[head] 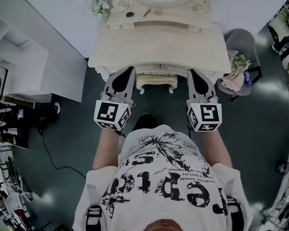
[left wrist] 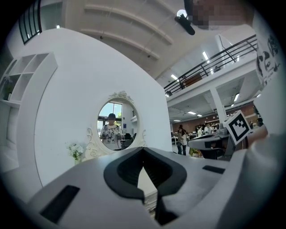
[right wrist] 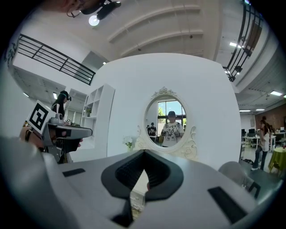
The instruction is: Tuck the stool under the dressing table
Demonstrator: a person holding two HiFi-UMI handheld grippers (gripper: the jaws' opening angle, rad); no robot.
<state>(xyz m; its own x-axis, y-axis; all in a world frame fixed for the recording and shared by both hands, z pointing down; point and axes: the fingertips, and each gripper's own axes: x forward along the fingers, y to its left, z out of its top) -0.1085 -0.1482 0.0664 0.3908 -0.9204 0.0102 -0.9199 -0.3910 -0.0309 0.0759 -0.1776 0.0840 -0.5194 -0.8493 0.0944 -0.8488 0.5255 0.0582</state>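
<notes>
The cream dressing table [head: 158,45] stands against the white wall, with its oval mirror [right wrist: 170,123] [left wrist: 117,118] above. The cream stool [head: 156,81] sits mostly under the table's front edge; only its carved near edge shows. My left gripper [head: 129,70] hangs just left of the stool and my right gripper [head: 191,73] just right of it. Both point at the table front. In the left gripper view the left gripper [left wrist: 143,150] has its tips together and holds nothing. The right gripper [right wrist: 144,153] looks the same. Whether either touches the stool is hidden.
A grey chair [head: 241,43] with a pink cloth and flowers stands right of the table. White shelving [head: 21,67] lies to the left, with a cable [head: 51,151] on the dark floor. A flower bunch [head: 99,6] and small items rest on the tabletop.
</notes>
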